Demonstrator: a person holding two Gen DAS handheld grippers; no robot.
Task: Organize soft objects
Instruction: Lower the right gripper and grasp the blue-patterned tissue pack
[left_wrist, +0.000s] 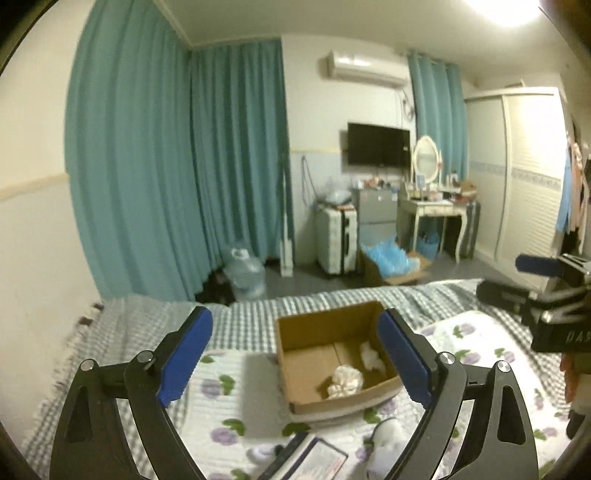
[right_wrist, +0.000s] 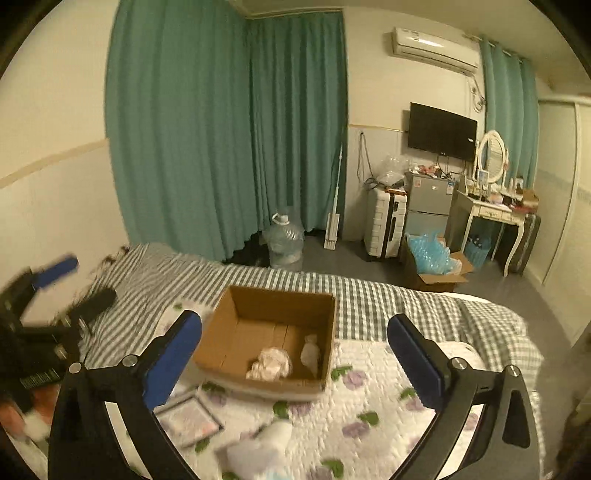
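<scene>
An open cardboard box (left_wrist: 314, 325) (right_wrist: 236, 314) sits on the flowered quilt of the bed. Inside it lie a crumpled cream cloth (left_wrist: 345, 380) (right_wrist: 271, 363) and a small white soft item (left_wrist: 371, 354) (right_wrist: 310, 352). My left gripper (left_wrist: 295, 354) is open and empty, held above the quilt just in front of the box. My right gripper (right_wrist: 295, 362) is open and empty, also facing the box from the near side. A white soft object (left_wrist: 388, 439) (right_wrist: 266, 446) lies on the quilt near the bottom edge of both views. Each gripper shows at the side of the other's view.
A flat framed picture (right_wrist: 188, 417) and a card-like packet (left_wrist: 314, 458) lie on the quilt in front of the box. Beyond the bed are teal curtains (left_wrist: 177, 166), a water jug (right_wrist: 284, 240), a suitcase (right_wrist: 384, 225), a floor box of blue items (right_wrist: 432, 266) and a dressing table (right_wrist: 495, 214).
</scene>
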